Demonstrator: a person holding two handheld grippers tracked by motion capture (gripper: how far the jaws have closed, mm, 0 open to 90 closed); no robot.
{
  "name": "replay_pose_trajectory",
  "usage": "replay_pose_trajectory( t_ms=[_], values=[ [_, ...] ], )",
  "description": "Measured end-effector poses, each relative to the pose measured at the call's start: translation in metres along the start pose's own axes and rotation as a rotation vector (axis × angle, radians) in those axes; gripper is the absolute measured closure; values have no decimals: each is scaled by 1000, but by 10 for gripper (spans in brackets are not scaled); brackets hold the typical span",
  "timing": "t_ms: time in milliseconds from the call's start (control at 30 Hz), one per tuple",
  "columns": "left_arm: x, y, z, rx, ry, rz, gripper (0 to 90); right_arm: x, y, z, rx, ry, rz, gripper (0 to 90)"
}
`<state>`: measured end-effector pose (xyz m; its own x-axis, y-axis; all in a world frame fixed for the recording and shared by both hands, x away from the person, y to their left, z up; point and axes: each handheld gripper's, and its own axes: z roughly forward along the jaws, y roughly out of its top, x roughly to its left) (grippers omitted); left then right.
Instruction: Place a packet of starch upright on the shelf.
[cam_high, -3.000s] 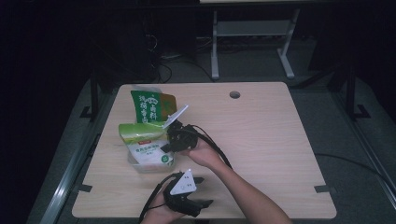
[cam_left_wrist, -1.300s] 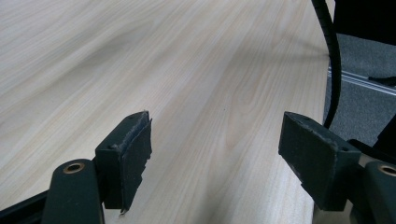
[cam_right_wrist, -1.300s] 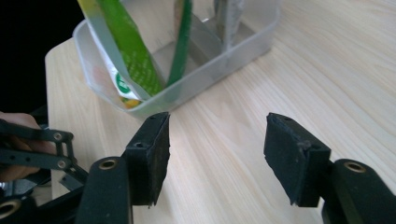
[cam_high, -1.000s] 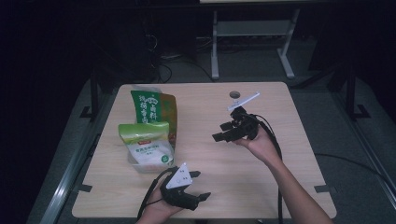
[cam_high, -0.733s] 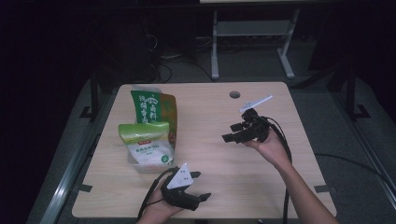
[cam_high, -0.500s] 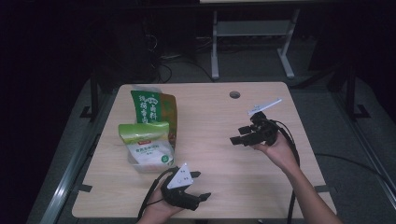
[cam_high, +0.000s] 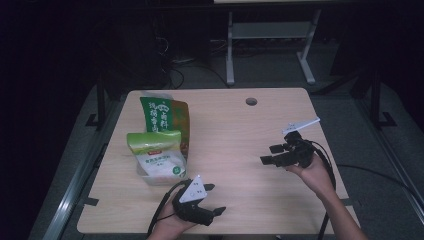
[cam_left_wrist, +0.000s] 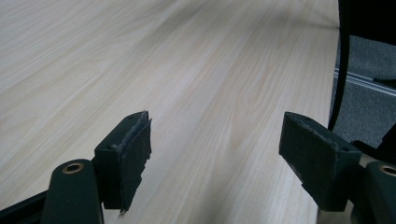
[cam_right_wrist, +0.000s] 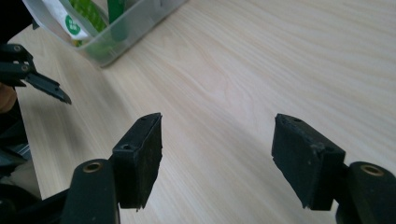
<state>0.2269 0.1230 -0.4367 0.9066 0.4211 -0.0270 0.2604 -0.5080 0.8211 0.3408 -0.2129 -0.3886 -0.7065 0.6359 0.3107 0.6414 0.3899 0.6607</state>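
Note:
Two packets stand at the table's left: a tall green packet (cam_high: 159, 114) at the back and a white-and-green packet (cam_high: 157, 155) in front of it. Both sit in a clear plastic container (cam_right_wrist: 140, 28). My left gripper (cam_high: 214, 198) rests near the front edge, just right of the packets, open and empty (cam_left_wrist: 215, 144) over bare wood. My right gripper (cam_high: 270, 154) hovers over the table's right side, pointing left towards the packets, open with nothing between its pads (cam_right_wrist: 217, 154). The left gripper's jaw tip (cam_right_wrist: 44, 85) shows in the right gripper view, at the left.
The wooden table (cam_high: 235, 135) has a round cable hole (cam_high: 251, 101) at the back. A cable (cam_high: 380, 175) trails off the right edge from my right gripper. Metal frame legs (cam_high: 230, 55) stand on the floor behind the table.
My right gripper has left the packets and swung across to the table's right side, empty. The left gripper and both packets stay where they were.

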Motion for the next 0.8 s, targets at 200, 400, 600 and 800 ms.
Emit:
replay_pose_trajectory(
  t_ms=[200, 400, 600, 800],
  values=[
    [1, 0, 0, 1, 2, -4, 247, -3, -15, -4, -1, 2, 7, 321],
    [3, -1, -1, -4, -1, -18, 246, -4, -37, -8, -3, -4, 32, 312],
    [3, -2, -1, -7, -2, -19, 247, -8, -64, -11, -19, -12, 76, 295],
    [4, -2, 1, 6, -14, -18, 246, -5, -93, -15, -37, -27, 110, 273]
  ],
)
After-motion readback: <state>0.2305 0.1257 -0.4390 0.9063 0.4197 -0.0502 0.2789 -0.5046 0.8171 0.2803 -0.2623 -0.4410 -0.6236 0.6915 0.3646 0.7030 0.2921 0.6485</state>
